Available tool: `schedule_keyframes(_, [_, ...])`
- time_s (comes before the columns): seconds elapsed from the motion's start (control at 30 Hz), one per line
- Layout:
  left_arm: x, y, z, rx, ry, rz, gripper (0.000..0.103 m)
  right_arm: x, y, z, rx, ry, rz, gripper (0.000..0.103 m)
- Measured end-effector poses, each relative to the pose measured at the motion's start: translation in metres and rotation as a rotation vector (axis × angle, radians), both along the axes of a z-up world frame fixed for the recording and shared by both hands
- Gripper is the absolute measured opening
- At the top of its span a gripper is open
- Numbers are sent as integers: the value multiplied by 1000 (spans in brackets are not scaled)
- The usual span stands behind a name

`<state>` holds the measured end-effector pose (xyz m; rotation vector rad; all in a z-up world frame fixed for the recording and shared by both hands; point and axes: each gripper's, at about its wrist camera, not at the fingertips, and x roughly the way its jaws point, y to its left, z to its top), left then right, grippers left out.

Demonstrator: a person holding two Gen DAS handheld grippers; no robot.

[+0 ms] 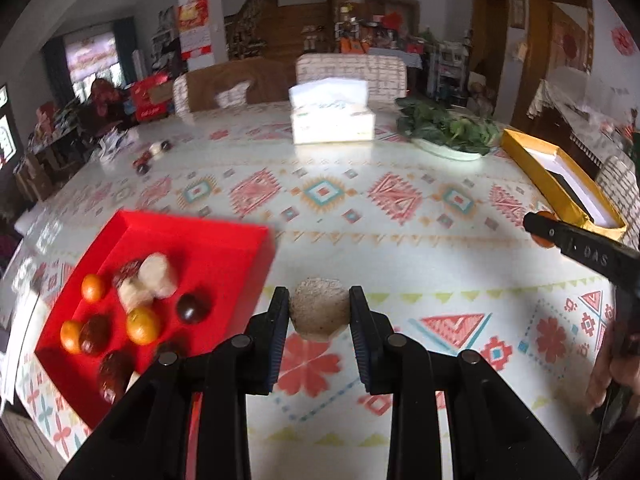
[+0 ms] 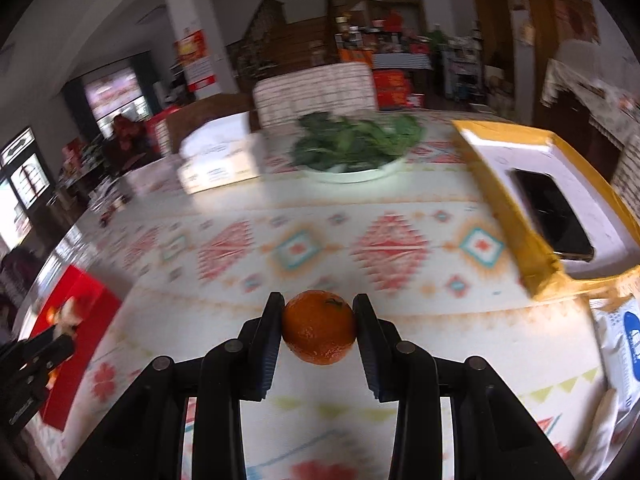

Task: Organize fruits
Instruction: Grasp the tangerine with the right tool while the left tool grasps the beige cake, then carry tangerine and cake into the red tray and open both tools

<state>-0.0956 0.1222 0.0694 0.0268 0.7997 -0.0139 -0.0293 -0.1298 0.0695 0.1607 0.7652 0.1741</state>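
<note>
Left wrist view: you look steeply down along its fingers, close above the table [image 1: 360,208].
Right wrist view: same tilt, equally close.
Shared: tissue box [image 1: 332,114], greens plate [image 2: 352,148] at 12 o'clock.

My black plastic left gripper [image 1: 319,312]: blue ribbed pads, round silver pivot screws. Black right gripper [image 2: 319,326] same; side lettering "DAS".

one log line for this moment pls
left gripper: shut on pale round fruit | right gripper: shut on orange | red tray: fruits inside
</note>
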Motion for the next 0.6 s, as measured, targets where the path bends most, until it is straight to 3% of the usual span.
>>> schedule_keyframes(0.17, [-10,33,-8,-23,32,57,29,-8,54,-2,12,34,113,39])
schedule_keyframes(0.6, [-24,129,-13,-83,16,223,29,-16,191,3,8,50,356,39])
